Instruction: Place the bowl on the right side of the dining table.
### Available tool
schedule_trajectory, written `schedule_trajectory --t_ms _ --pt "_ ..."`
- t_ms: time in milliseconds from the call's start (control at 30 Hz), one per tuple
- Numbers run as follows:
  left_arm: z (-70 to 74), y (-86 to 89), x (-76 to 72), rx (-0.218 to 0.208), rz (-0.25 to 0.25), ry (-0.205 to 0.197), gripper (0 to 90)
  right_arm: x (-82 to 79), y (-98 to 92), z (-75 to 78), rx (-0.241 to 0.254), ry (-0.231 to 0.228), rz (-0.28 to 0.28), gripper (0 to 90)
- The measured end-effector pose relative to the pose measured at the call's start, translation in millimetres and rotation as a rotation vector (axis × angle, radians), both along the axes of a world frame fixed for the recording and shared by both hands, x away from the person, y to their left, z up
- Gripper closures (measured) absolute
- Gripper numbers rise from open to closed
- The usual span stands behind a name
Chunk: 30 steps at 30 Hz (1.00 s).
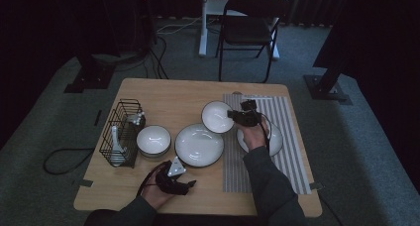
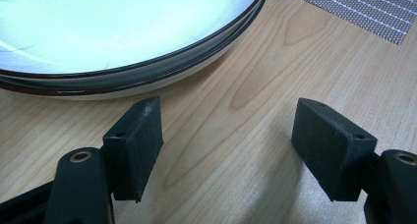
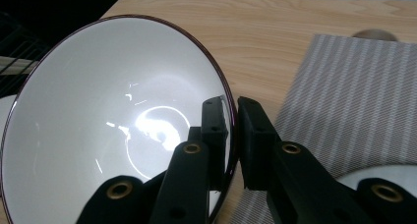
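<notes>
Right hand-held gripper (image 3: 233, 140): closed on the rim of a small white bowl (image 3: 113, 126), one jaw inside the rim, the other outside. Bowl tilted in the right gripper view, dark rim line visible all round. In the high view, same bowl (image 1: 216, 116) located at the left edge of the striped grey mat (image 1: 292, 151), behind the large plate (image 1: 198, 144); right hand-held gripper (image 1: 232, 115) at the bowl's right rim, hand (image 1: 255, 135) over a further white dish (image 1: 276, 139) on the mat.

Left hand-held gripper (image 2: 228, 145): open, jaws wide apart, nothing between them but bare wood. Positioned low over the surface (image 2: 255, 86), just beside the large plate (image 2: 123, 32), not touching it. In the high view, left hand-held gripper (image 1: 190, 184) near the front edge of the surface (image 1: 168, 94), grey three-cornered plate on top.

Other items: white bowl (image 1: 153, 139) left of the large plate; black wire rack (image 1: 121, 132) at the far left, holding pale utensils, type not discernible. Folding chair (image 1: 247, 30) on the floor beyond the surface.
</notes>
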State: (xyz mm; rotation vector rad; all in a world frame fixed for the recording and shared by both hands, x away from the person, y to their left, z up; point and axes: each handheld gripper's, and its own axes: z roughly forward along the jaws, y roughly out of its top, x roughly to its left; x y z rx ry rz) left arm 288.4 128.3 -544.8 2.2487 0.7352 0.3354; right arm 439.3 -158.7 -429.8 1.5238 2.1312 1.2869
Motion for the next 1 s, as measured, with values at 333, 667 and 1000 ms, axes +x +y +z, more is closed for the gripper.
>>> schedule_trajectory --t_ms 333,667,1000 --pt "-0.1 0.0 0.1 -0.001 0.0 0.0 28.3 -3.4 -41.2 -6.1 -0.01 0.009 -0.085 82.9" --pt "0.0 0.0 0.1 0.0 0.0 0.0 28.4 -11.0 -85.5 -16.2 -0.034 0.028 -0.17 82.9" --pt "0.0 -0.1 0.0 0.0 0.001 0.0 28.3 -19.8 -119.6 -31.7 -0.065 0.061 -0.239 82.8"
